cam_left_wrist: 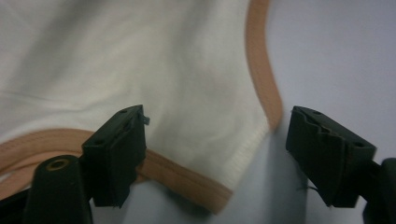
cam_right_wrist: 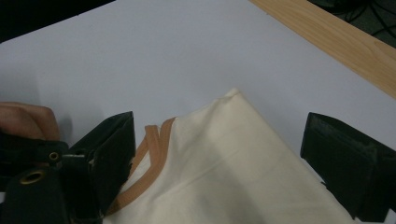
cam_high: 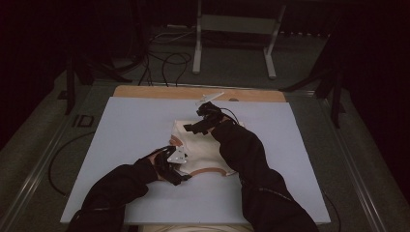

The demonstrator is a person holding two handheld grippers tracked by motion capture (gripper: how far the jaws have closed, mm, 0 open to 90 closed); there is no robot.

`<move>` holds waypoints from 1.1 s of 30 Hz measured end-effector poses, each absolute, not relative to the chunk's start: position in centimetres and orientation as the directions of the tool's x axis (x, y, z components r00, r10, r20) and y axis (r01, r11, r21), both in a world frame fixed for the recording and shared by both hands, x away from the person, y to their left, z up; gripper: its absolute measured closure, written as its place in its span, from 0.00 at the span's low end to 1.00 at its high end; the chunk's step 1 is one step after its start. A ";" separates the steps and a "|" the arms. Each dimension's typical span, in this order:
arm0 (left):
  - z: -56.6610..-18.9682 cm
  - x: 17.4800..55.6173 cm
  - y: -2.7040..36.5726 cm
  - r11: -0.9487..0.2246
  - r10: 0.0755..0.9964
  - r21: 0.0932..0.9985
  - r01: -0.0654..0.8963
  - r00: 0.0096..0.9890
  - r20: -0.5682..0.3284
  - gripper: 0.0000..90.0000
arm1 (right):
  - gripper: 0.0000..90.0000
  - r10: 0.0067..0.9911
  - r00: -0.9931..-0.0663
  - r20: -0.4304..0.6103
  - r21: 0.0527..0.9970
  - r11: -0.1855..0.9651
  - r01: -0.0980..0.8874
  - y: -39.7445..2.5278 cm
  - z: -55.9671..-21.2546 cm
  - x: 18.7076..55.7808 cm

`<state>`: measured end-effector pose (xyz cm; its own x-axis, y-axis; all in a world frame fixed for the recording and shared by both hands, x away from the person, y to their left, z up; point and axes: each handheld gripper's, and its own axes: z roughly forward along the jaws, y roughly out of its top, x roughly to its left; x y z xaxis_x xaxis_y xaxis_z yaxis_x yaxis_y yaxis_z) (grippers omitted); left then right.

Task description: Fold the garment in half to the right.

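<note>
A cream garment [cam_high: 205, 150] with tan trim lies crumpled in the middle of the pale board [cam_high: 130, 125]. My left gripper [cam_high: 182, 170] is at its near left edge. In the left gripper view the gripper [cam_left_wrist: 215, 119] stands open, its jaws astride a trimmed corner of the cloth [cam_left_wrist: 154, 65]; the left jaw rests on the tan band [cam_left_wrist: 187, 179]. My right gripper [cam_high: 193, 127] is over the garment's far edge. In the right gripper view it [cam_right_wrist: 222, 123] is open too, with a folded corner of the cloth [cam_right_wrist: 233, 163] lying between the jaws.
A wooden strip [cam_high: 193, 92] runs along the board's far edge [cam_right_wrist: 336, 42]. Behind the table, a white stand [cam_high: 232, 29] and loose cables [cam_high: 164, 63] sit on the floor. A fingertip [cam_right_wrist: 25, 119] shows beside the right gripper's left jaw.
</note>
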<state>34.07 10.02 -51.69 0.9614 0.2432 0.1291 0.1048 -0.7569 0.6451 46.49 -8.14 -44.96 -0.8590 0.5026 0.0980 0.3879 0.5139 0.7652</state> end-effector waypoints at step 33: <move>-52.1 36.1 9.7 -0.709 0.327 0.687 0.159 0.937 0.121 0.93 | 0.12 0.542 -0.824 0.168 0.706 0.517 0.484 -4.1 -47.7 49.6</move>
